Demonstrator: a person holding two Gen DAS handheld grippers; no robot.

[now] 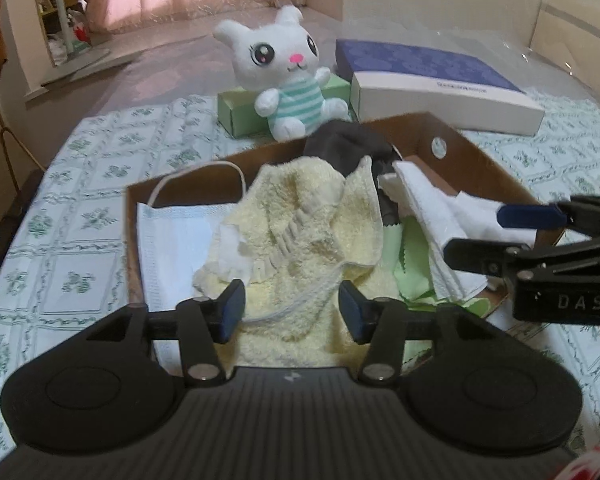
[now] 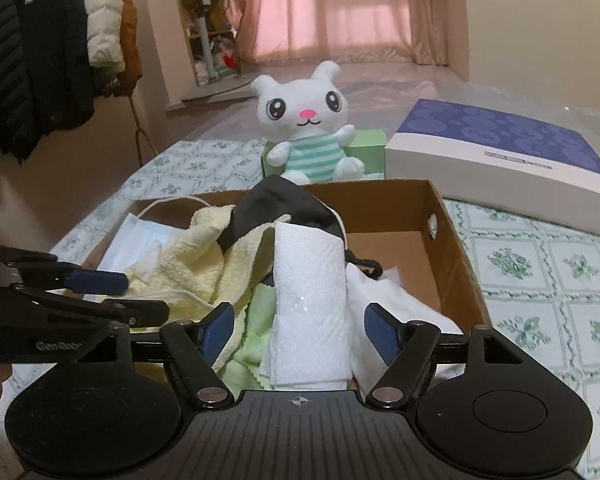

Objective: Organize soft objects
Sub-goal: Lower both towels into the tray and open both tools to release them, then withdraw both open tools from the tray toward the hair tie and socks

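Surface: bed (image 1: 100,216) under a green floral-print sheet.
Cardboard box (image 2: 456,248): open-topped, on the sheet, holding the pile of soft items.
Yellow towel (image 1: 300,216): crumpled in the middle of the box, partly over a white face mask (image 1: 176,236) lying flat at the box's left side.
Dark cloth (image 2: 284,200): draped at the back of the pile.
Paper towel (image 2: 310,280): folded, white, embossed, leaning up over the pile; a light green cloth (image 2: 260,312) beneath it.
Left gripper (image 1: 292,308): fingers parted above the yellow towel; a thin white cord runs between them, pads not pressing on anything.
Right gripper (image 2: 298,332): fingers spread wide either side of the paper towel, clear gaps on both sides, nothing gripped.
Beyond the box: white plush bunny (image 2: 304,128) in a striped top, sitting against a green carton (image 1: 236,112); a flat blue-topped box (image 2: 508,148) to its right.
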